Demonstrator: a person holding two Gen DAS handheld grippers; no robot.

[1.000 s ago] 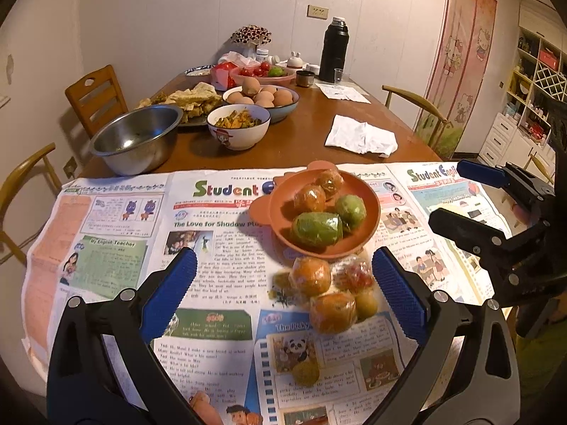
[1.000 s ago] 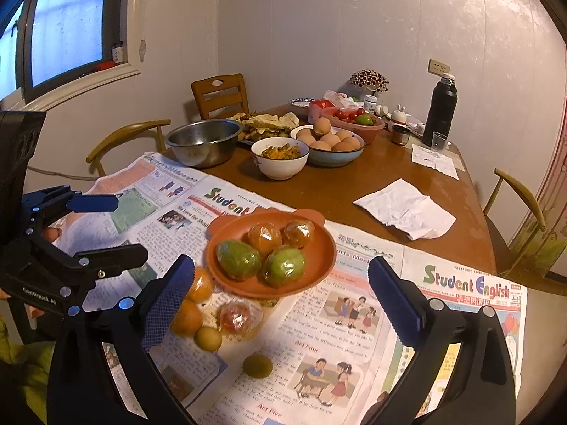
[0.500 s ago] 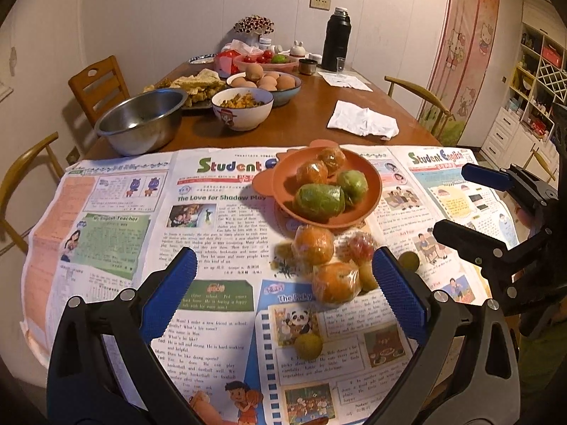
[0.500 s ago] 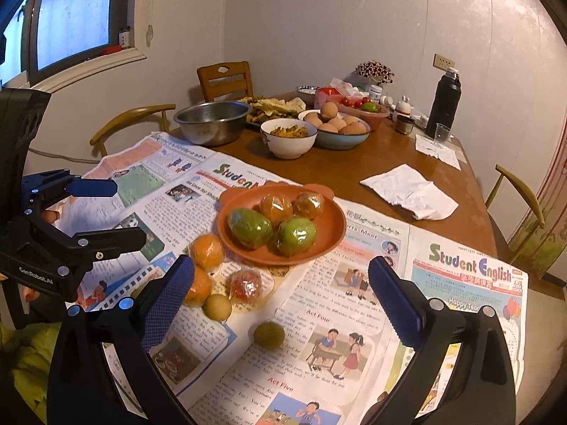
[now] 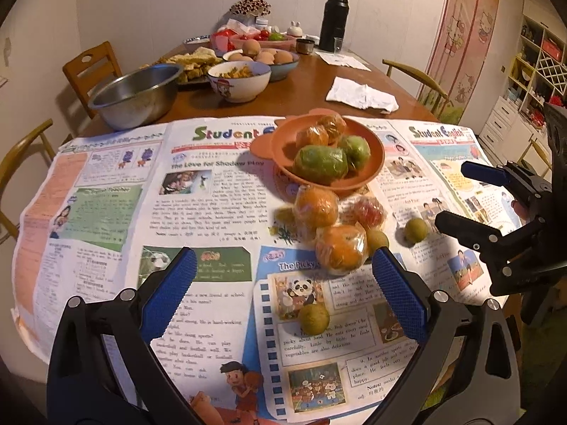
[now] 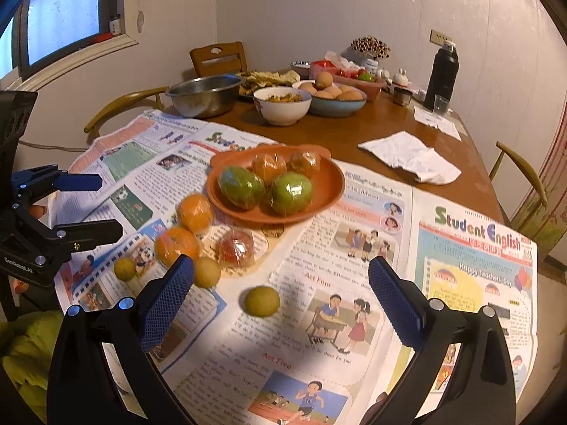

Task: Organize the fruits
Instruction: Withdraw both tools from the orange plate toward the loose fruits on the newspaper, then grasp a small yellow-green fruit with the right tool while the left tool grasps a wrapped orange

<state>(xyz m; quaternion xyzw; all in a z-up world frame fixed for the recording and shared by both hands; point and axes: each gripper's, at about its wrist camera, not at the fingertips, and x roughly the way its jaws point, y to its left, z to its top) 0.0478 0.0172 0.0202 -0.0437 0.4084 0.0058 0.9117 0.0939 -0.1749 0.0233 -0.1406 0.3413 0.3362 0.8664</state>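
Orange plastic plate (image 5: 374, 173) is being carried by newspaper sheets (image 5: 212, 212) spread over the wooden tabletop (image 6: 354, 131); two wrapped green fruits (image 6: 241, 187) & two wrapped oranges (image 6: 269, 166) are being held in it. Just in front of the plate, on the paper, two more wrapped oranges (image 5: 341, 250) and a wrapped red fruit (image 6: 236, 247) are being kept close together, w/ four small yellow-green round fruits (image 6: 262, 301) scattered near them, each apart from the others. The left gripper (image 5: 283, 283) is being held above the paper w/ blue pads (image 5: 169, 290) spread wide, nothing between them; one small fruit is being framed between them in the left wrist view. The right gripper (image 6: 281, 290) is likewise being held wide apart & empty over the paper. Further back, a steel bowl (image 5: 136, 95), a bowl of eggs (image 6: 335, 97) & a black flask (image 5: 333, 19) are being seen on bare wood.
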